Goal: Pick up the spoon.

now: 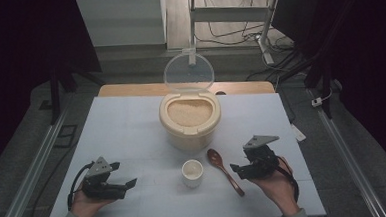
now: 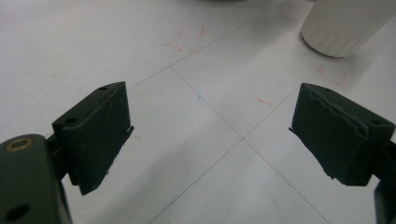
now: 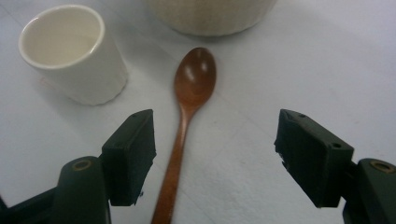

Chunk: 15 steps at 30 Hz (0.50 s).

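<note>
A brown wooden spoon [image 1: 224, 170] lies on the white table [image 1: 132, 131], bowl toward a cream rice container [image 1: 190, 131]. The container is full of grain and its clear lid [image 1: 189, 72] stands up. A small white cup [image 1: 192, 172], empty, stands left of the spoon. My right gripper [image 1: 240, 160] hovers just right of the spoon handle. In the right gripper view the jaws [image 3: 215, 149] are open above the spoon [image 3: 194, 79], not touching it, with the handle near the left jaw. My left gripper [image 1: 124, 174] rests at the front left, open [image 2: 210, 135] and holding nothing.
The cup [image 3: 70, 51] is left of the spoon bowl and the container base [image 3: 210, 14] is behind it. The cup's base [image 2: 343, 25] shows at the left gripper view's upper right. A wooden board edge [image 1: 130, 90] lies behind the white sheet. Metal rails flank the table.
</note>
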Available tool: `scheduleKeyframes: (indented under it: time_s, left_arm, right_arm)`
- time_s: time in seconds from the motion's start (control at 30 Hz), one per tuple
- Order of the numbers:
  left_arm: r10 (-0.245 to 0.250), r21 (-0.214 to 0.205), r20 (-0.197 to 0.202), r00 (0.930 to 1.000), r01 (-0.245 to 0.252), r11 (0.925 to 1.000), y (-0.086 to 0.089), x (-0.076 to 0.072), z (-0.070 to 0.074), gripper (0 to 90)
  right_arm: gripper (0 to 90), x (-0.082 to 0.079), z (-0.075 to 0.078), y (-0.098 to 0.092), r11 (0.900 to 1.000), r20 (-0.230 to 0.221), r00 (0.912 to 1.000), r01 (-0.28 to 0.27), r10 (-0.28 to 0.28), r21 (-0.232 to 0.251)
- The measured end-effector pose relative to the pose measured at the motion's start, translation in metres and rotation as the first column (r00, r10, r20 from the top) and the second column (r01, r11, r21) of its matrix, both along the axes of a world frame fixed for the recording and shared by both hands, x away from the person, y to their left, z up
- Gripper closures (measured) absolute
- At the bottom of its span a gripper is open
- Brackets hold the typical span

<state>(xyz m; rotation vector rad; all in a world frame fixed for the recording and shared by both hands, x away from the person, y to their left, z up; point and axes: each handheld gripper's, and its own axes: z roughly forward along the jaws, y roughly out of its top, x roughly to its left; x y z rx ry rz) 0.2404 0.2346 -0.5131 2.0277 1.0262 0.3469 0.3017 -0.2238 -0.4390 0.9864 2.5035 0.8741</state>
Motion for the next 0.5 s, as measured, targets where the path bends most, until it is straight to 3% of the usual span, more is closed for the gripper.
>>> scheduleKeyframes:
  time_s: [0.27,0.4,0.5]
  left_arm:
    - [-0.008,0.006,-0.003,1.0000,0.008,1.0000,-0.001,0.000,-0.001,12.0]
    - [-0.007,0.006,-0.003,1.0000,0.007,1.0000,-0.001,0.000,-0.001,12.0]
    - [-0.008,0.007,-0.004,1.0000,0.008,0.9999,-0.001,-0.001,-0.001,12.0]
  right_arm:
    - [29.1,0.008,-0.004,0.032,0.9949,-0.093,0.9956,-0.023,0.014,-0.099]
    - [29.7,0.010,-0.013,0.039,0.9943,-0.131,0.9913,-0.028,0.014,-0.103]
    - [30.2,0.012,-0.021,0.041,0.9906,-0.162,0.9867,-0.032,0.010,-0.133]
